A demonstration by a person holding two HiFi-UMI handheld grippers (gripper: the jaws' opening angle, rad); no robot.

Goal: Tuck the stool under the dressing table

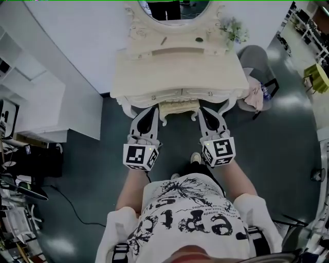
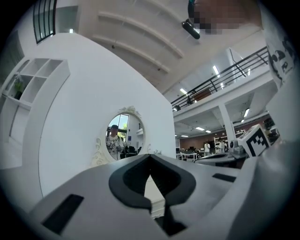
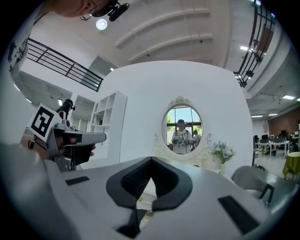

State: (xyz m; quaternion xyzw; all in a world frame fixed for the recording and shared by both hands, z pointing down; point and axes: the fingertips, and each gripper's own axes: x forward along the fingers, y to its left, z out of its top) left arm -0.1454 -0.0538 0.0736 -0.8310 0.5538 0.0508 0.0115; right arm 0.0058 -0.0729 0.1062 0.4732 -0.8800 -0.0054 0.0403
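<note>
The cream dressing table point(image 1: 180, 77) with an oval mirror point(image 1: 175, 13) stands against the white wall. The stool point(image 1: 178, 107) sits mostly under it; only the near edge of its cream cushion shows below the drawers. My left gripper point(image 1: 153, 114) is at the stool's left corner and my right gripper point(image 1: 203, 114) at its right corner, both shut with nothing between the jaws. In the left gripper view the gripper point(image 2: 150, 157) points at the mirror point(image 2: 123, 140). The right gripper point(image 3: 151, 160) likewise faces the mirror point(image 3: 182, 130). Whether the tips touch the stool is hidden.
A grey chair point(image 1: 255, 61) with a pink cloth stands right of the table, also seen as the chair point(image 3: 248, 180). A flower vase point(image 1: 234, 30) is on the tabletop. White shelving point(image 1: 31, 102) is at the left. Cables and clutter point(image 1: 20, 180) lie on the dark floor.
</note>
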